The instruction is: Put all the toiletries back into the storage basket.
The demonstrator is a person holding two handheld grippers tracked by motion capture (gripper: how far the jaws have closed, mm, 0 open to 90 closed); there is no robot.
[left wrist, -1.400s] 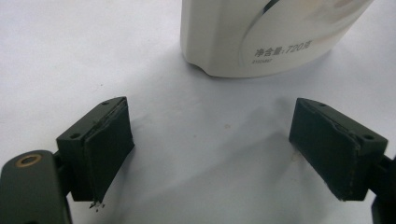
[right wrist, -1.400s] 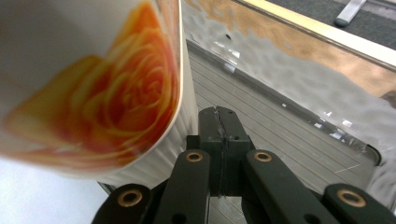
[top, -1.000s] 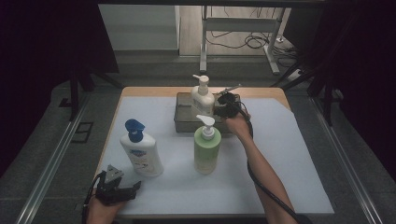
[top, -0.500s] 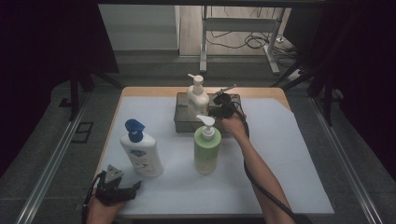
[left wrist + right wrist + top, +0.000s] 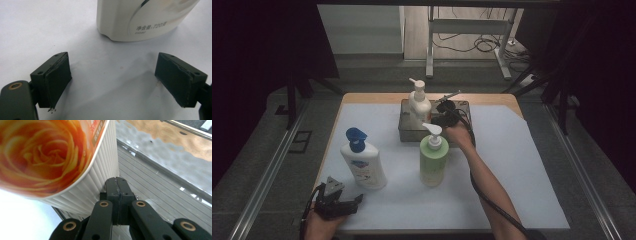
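Note:
A white pump bottle (image 5: 418, 104) with an orange rose label (image 5: 50, 157) stands in a metal tray (image 5: 463, 107) at the back of the table. My right gripper (image 5: 438, 113) reaches into the tray from the right. In the right gripper view its jaws (image 5: 119, 182) are shut with nothing between them, tips close against the bottle's ribbed lower side. My left gripper (image 5: 356, 201) rests at the front left of the table, open and empty (image 5: 112, 85), pointing at the base of a white bottle with a blue cap (image 5: 363, 162) (image 5: 140, 20).
A green pump bottle (image 5: 433, 161) stands in front of the tray, just left of the right forearm. The white mat (image 5: 522, 170) covers the tabletop. The tray's ribbed floor (image 5: 160, 185) lies under the right gripper. Dark floor surrounds the table.
The white pump bottle in the tray has shifted a little to the left, and the right gripper has followed it. The left gripper has stayed put.

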